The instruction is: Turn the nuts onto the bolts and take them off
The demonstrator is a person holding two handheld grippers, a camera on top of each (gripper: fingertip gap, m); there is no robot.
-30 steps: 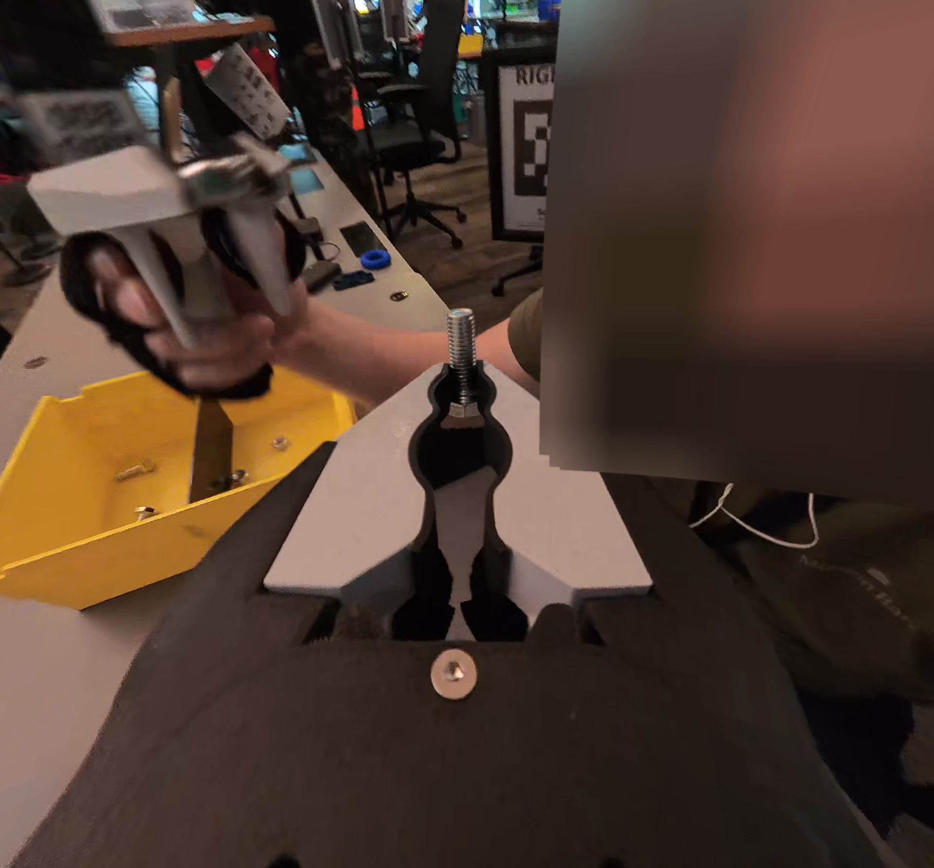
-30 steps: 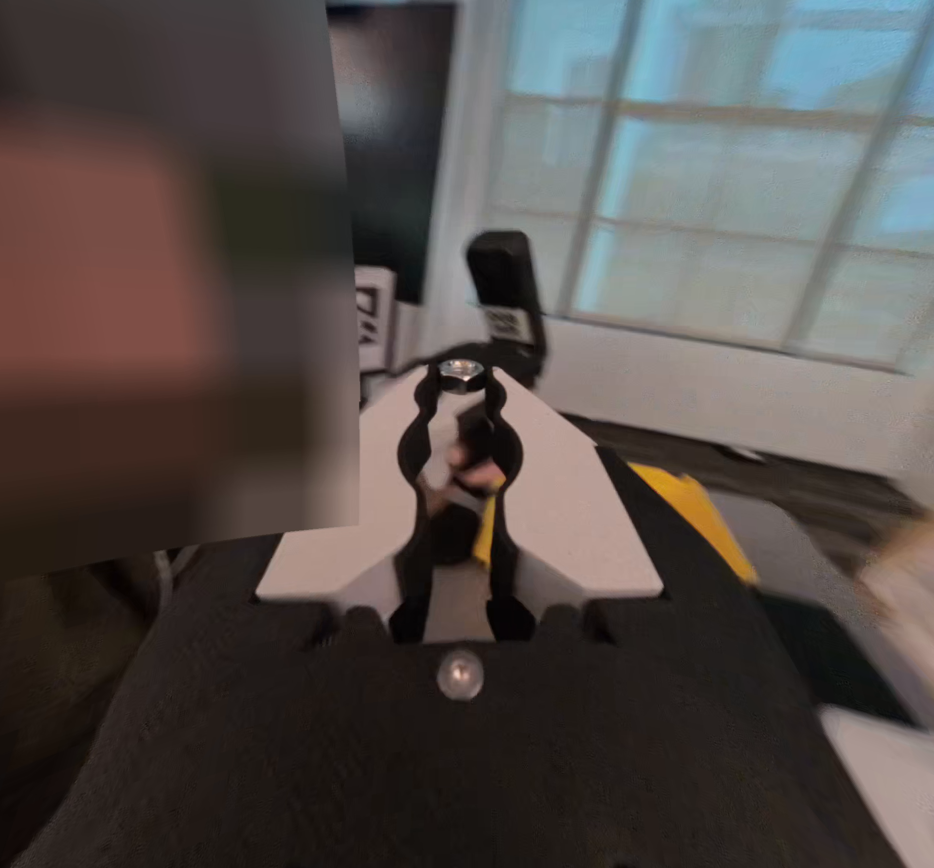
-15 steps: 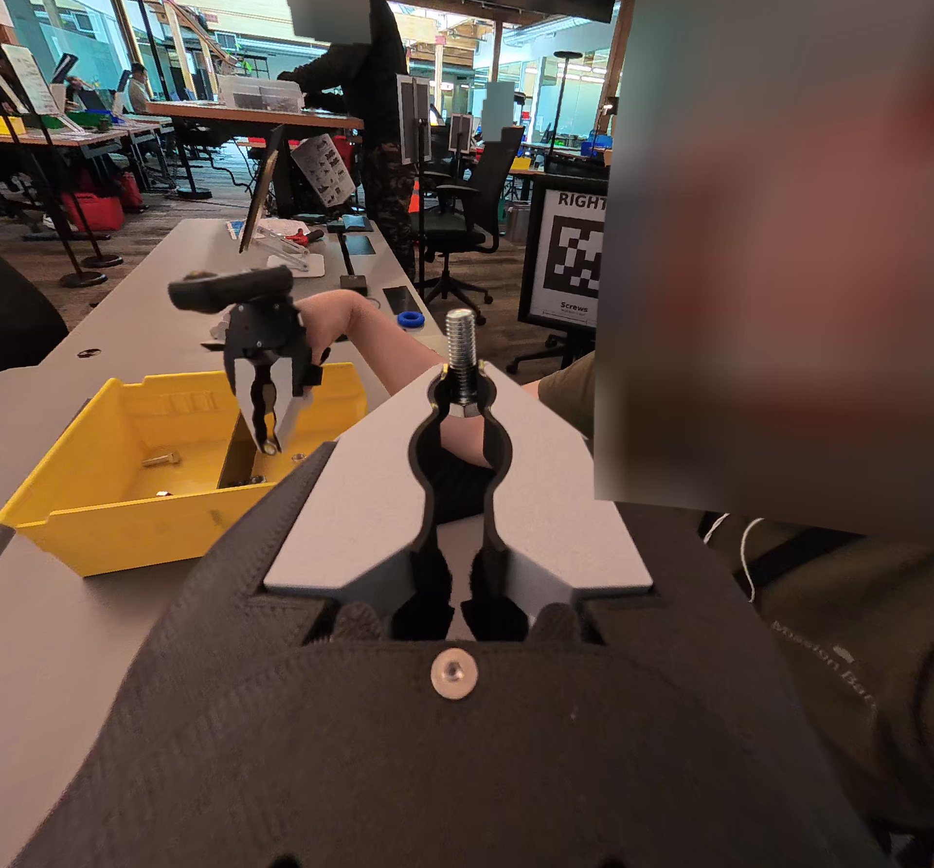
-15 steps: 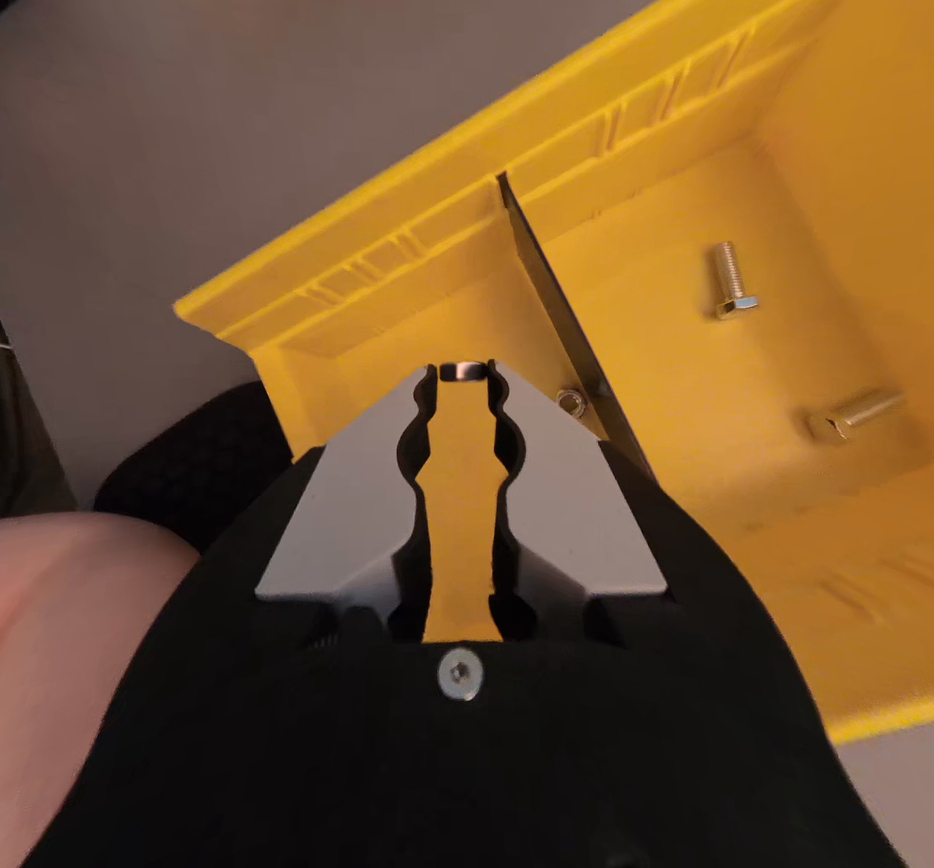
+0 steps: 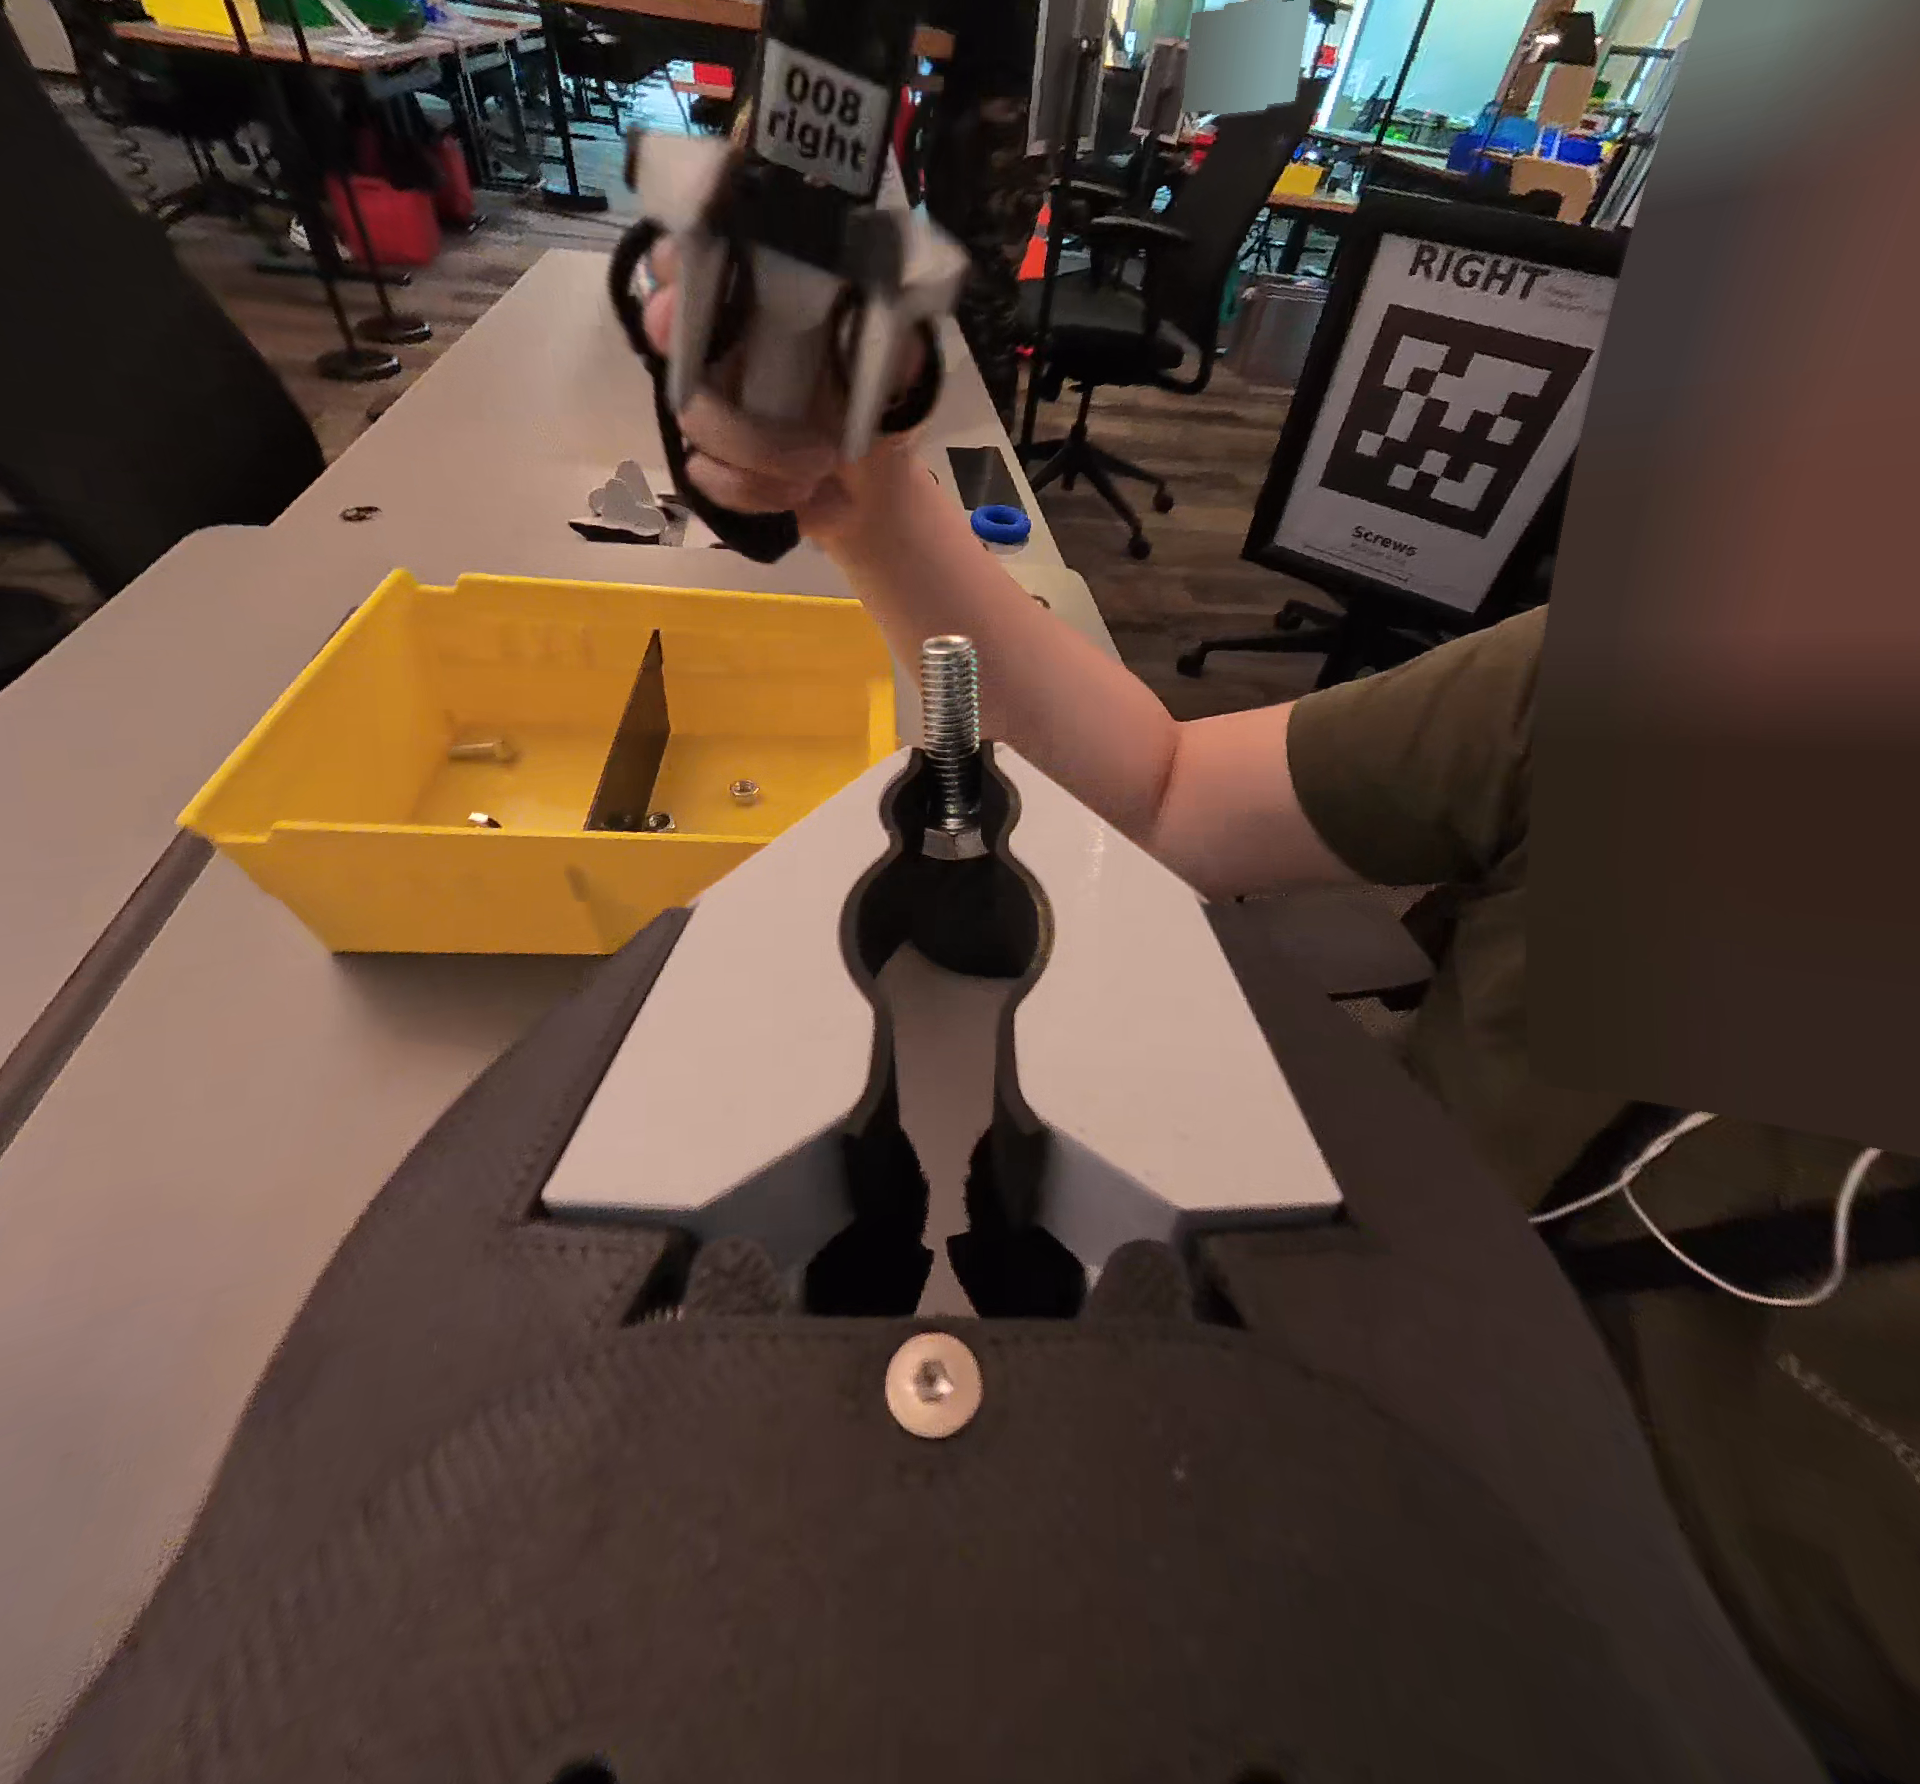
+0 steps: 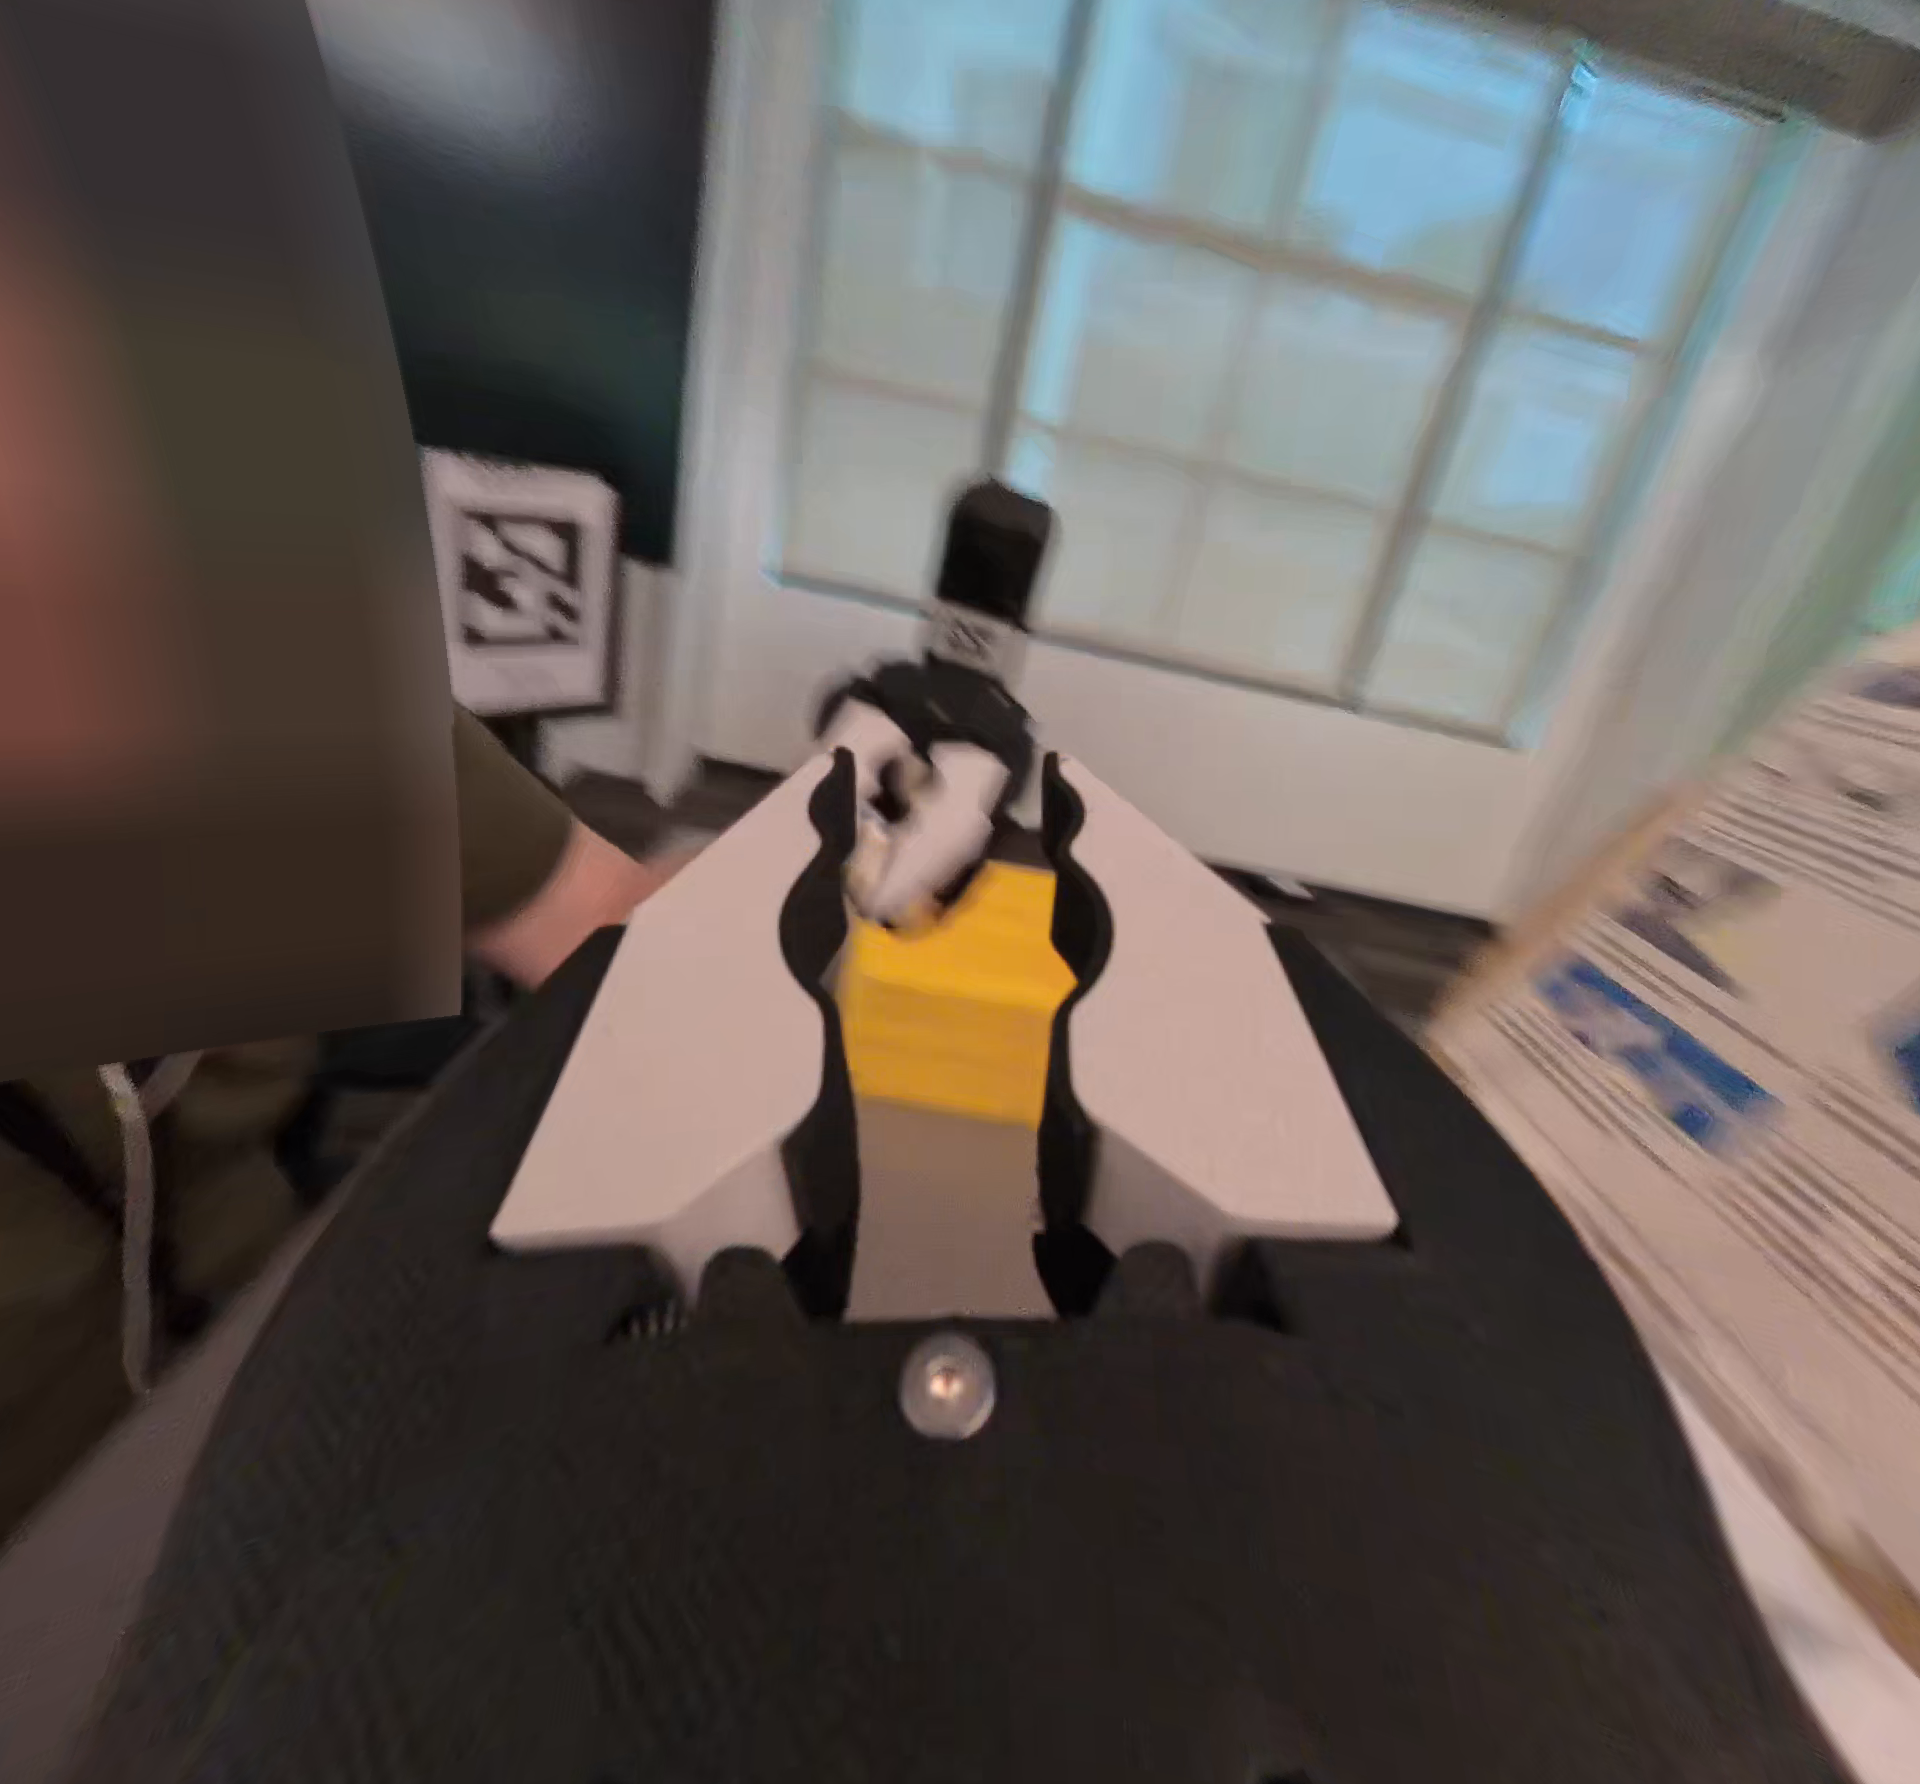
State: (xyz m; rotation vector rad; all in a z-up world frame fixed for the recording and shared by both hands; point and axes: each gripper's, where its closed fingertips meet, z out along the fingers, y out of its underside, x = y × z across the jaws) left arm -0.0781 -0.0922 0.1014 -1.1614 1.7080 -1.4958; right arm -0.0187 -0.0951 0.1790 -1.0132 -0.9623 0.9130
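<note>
My left gripper (image 5: 951, 778) clamps one bolt (image 5: 949, 708), upright. My right gripper (image 6: 945, 799) gapes, empty. Yellow bin (image 5: 416, 861): two bolts left of divider (image 5: 634, 747), two nuts right.

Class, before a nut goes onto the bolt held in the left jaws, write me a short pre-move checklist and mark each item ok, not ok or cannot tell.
1. Bolt gripped by left gripper, thread outward: ok.
2. Thread bare, no nut on: ok.
3. Right gripper holding a nut: not ok, jaws open, empty.
4. Spare nuts in yellow bin: ok.
5. Thread condition: cannot tell.
</note>
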